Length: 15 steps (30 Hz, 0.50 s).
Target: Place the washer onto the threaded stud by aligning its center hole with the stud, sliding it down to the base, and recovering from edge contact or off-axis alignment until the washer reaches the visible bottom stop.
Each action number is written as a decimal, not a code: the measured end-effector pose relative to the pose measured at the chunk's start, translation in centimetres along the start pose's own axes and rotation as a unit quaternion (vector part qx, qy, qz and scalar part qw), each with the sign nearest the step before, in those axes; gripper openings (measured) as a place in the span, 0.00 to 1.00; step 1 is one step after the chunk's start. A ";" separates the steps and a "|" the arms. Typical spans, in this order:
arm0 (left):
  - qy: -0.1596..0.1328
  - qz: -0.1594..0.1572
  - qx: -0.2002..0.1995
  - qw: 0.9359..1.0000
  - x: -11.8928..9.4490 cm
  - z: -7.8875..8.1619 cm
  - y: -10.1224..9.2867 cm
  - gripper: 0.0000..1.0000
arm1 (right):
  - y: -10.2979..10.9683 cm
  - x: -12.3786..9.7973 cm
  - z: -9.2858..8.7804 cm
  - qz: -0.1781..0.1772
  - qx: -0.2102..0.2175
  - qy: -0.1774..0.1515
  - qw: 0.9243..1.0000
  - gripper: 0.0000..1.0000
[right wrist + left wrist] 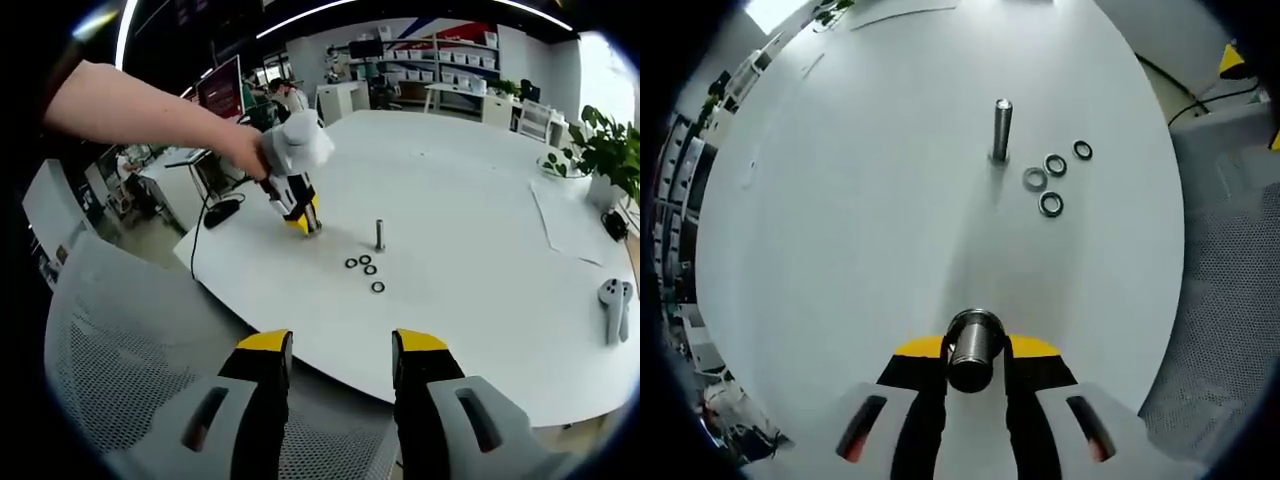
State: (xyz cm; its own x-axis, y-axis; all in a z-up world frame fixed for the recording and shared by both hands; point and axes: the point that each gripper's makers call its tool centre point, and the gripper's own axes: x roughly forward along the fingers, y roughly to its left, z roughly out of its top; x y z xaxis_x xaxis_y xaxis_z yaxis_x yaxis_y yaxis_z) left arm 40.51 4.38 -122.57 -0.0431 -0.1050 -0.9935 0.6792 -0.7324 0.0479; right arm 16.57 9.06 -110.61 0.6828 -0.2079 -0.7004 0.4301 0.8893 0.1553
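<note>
A threaded stud (1000,128) stands upright on the white round table (840,250), with several dark washers (1050,204) lying loose just right of its base. My left gripper (973,362) is near the table's edge, well short of the stud, shut on a short metal cylinder (973,345) seen end-on between the yellow-tipped jaws. In the right gripper view a person's hand holds that left gripper (306,226) tip-down on the table, left of the stud (380,235) and washers (370,269). My right gripper (340,362) hangs open off the table, above a chair, holding nothing.
A grey mesh chair back (120,340) sits under the right gripper, before the table's near edge. Two white controllers (614,300) lie at the table's right side, with a paper sheet (568,222) and a potted plant (600,150) beyond. A black cable (200,240) hangs off the left edge.
</note>
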 end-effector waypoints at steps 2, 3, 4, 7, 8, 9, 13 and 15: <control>-0.003 0.007 0.002 1.000 -0.2 0.1 0.2 0.20 | 0.0 0.1 -0.1 0.000 -0.001 0.001 1.000 0.42; -0.003 0.008 0.004 1.000 -0.2 0.1 0.0 0.21 | 0.0 0.1 -0.1 0.000 -0.001 0.001 1.000 0.42; -0.005 0.013 0.008 1.000 -0.2 0.1 -0.3 0.21 | 0.0 0.1 0.0 0.000 0.000 0.000 1.000 0.42; -0.002 0.020 0.010 1.000 0.2 -0.4 -0.1 0.23 | 0.0 0.1 0.0 -0.001 0.001 -0.001 1.000 0.42; -0.005 0.023 0.009 1.000 0.2 -0.4 -0.3 0.23 | 0.0 0.1 0.0 0.000 0.000 0.000 1.000 0.42; -0.008 0.026 0.005 1.000 -0.4 -0.1 -0.5 0.22 | 0.0 0.1 0.0 0.000 -0.001 0.001 1.000 0.42; -0.041 0.024 -0.037 0.998 -2.2 0.4 -0.2 0.24 | 0.2 -0.1 -0.1 0.002 -0.005 0.005 1.000 0.42; -0.051 0.029 -0.044 0.997 -2.4 0.4 0.4 0.24 | 0.2 0.0 -0.2 0.003 -0.007 0.008 1.000 0.42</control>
State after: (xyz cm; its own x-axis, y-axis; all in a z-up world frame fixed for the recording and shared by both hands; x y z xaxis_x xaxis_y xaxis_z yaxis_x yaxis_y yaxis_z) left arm 40.58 4.08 -120.11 -0.0738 -0.2170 -0.9734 0.7436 -0.6623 0.0912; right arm 16.54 9.35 -110.71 0.6763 -0.1957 -0.7101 0.4167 0.8966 0.1498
